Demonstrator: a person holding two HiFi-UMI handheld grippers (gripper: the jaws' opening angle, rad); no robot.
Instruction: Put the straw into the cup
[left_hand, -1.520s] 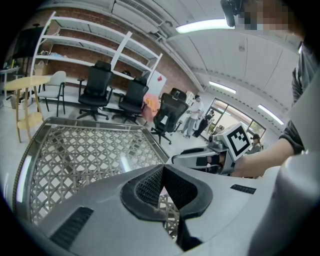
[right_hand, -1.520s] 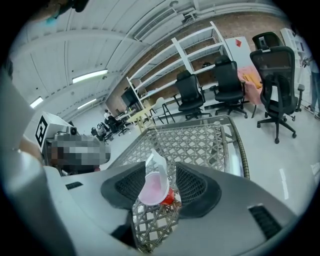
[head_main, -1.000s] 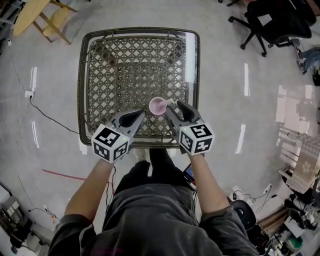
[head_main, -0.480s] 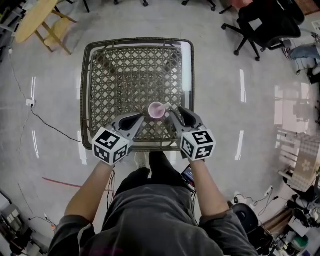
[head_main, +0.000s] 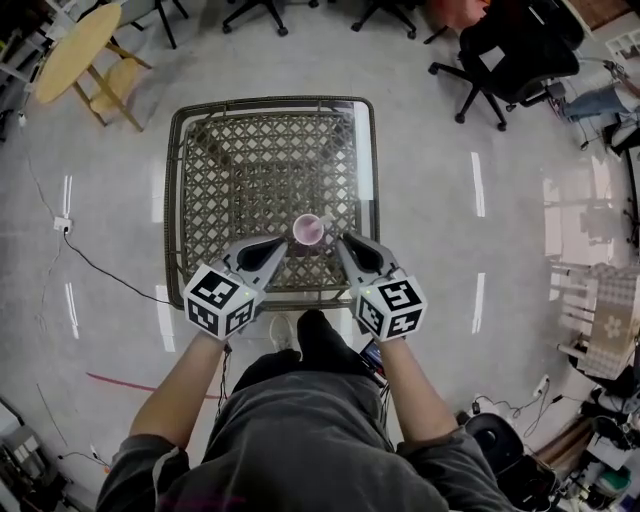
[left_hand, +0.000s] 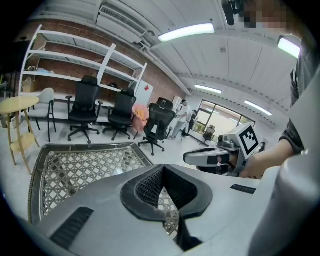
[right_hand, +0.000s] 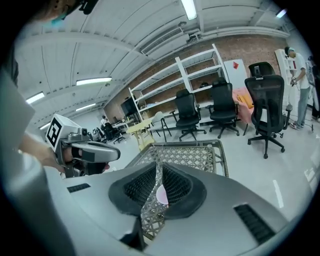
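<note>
Two grippers, 1 cup, 1 straw, 1 wicker table. Head view: pink cup (head_main: 309, 230) stands on table (head_main: 172, 200) near its front edge, just ahead of left gripper (head_main: 276, 244) and right gripper (head_main: 346, 241), touching neither. Pale straw (head_main: 327, 218) sits in cup, leaning over right rim; it's seen in head view only. Cup shows in head + right gripper views only. Right gripper view: jaws closing, thin gap left, nothing gripped, cup (right_hand: 162, 194) seen thru gap. Left gripper view: jaw tips together, empty; lattice below, the person's hand (left_hand: 260, 162) on right gripper, 3 black office chairs (left_hand: 82, 107).
</note>
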